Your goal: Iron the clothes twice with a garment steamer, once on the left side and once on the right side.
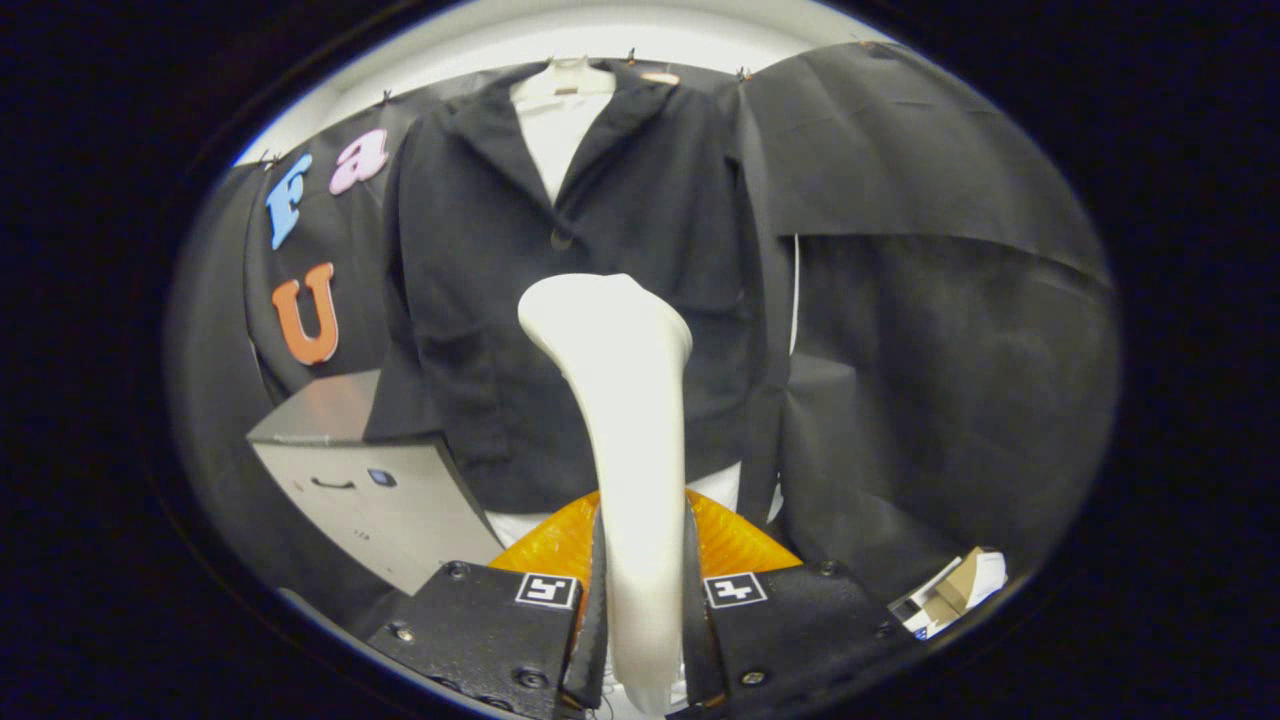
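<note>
white garment steamer (625, 400) clamped upright between both fingers of the hand-held gripper (645, 610), head flaring at top (nozzle face not visible). black jacket (470, 300) hangs just beyond it on a hanger (565, 78) over a white shirt (555, 135). grey box (370, 490) near the jacket's hem, orange mat (735, 545) behind the fingers.

Steamer (625, 400) between jaws; jacket (560, 300) beyond; cabinet (370, 480) left.
</note>
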Motion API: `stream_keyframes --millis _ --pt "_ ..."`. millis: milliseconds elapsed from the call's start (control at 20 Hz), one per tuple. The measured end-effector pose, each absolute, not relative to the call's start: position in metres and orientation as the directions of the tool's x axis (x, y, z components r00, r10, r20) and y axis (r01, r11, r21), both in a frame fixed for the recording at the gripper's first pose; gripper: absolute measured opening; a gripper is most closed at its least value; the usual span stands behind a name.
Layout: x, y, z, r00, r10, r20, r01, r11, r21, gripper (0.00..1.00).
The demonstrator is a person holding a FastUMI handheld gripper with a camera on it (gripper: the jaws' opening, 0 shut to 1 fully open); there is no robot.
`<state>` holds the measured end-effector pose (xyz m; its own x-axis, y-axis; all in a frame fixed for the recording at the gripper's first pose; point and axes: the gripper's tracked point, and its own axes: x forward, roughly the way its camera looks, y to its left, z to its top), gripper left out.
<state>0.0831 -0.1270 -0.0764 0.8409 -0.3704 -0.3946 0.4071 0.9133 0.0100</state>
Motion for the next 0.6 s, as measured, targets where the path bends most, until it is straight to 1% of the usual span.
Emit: stream_keyframes --millis 300,450,600 --pt "0.113 -0.176 0.046 0.909 -0.364 -0.204 0.378 0.925 0.031 0.33" --pt "0.141 -0.196 0.091 0.933 -0.341 -0.117 0.348 0.936 0.054 0.33" --pt "0.178 -0.221 0.118 0.937 -0.347 -0.03 0.348 0.936 0.054 0.33"
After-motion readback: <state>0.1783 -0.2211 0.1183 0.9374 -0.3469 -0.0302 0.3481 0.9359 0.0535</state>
